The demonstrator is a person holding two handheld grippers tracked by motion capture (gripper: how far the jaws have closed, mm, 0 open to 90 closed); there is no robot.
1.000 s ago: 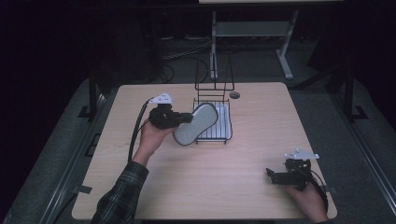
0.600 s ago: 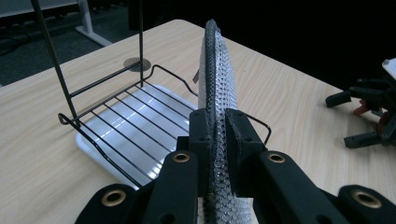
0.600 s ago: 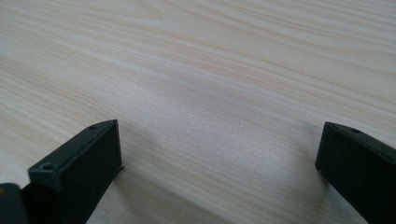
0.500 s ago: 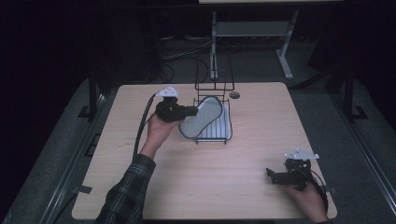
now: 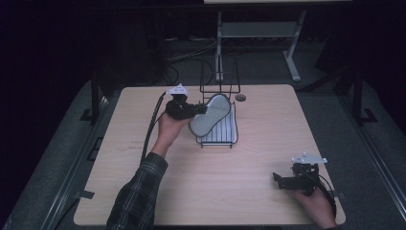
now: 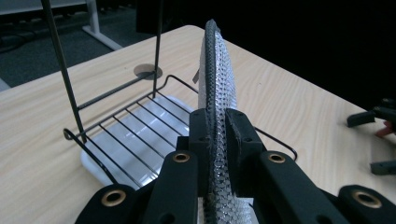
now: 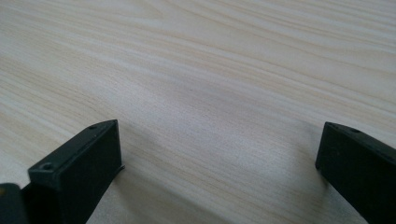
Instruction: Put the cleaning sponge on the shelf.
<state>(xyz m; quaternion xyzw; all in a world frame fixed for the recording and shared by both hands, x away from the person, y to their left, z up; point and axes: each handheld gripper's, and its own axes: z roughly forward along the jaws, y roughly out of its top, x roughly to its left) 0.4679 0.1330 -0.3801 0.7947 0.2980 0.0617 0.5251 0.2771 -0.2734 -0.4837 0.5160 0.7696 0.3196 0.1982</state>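
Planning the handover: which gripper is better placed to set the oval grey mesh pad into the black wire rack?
Left. The left gripper grips the oval grey mesh pad above the black wire rack; the right gripper sits open, near the table's front edge.

Pale wooden table (image 5: 143, 158) (wire rack (image 5: 218, 136) on white tray (image 6: 140, 135))

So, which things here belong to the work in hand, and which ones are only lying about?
In the work:
- left gripper, shut on the grey oval mesh pad
- black wire rack on its white tray

Lying about:
- right gripper, open, low over the bare wooden table
- round hole in the table
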